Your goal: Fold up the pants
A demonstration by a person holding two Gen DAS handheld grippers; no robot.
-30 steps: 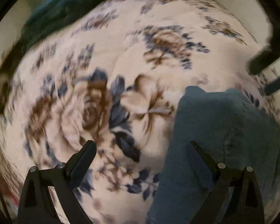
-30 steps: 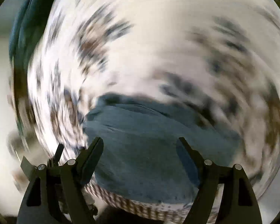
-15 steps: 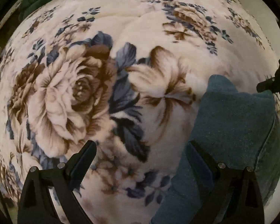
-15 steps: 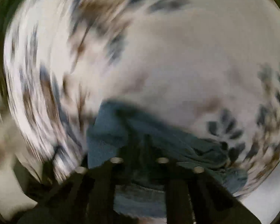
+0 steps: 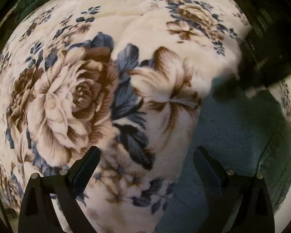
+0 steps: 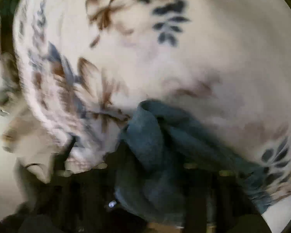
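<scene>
Pants [image 6: 157, 136], blue denim, lie bunched on the floral blanket [image 5: 126, 29]. A second ago the right gripper [image 6: 155, 167] was spread over flat denim; now it's pinching a raised fold, so a lift looks underway. Left gripper [image 5: 145, 165] is spread, holding nothing, pants edge by its right finger. Open blanket ahead-left; bed edge close behind.

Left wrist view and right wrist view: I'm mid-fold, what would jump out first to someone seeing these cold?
The big cream floral blanket fills both views, its brown rose left of centre in the left wrist view. Next, the blue pants lie at that view's lower right, beside the open left hand-held gripper. In the blurred right wrist view, the right hand-held gripper is shut on a bunched fold of them.
</scene>
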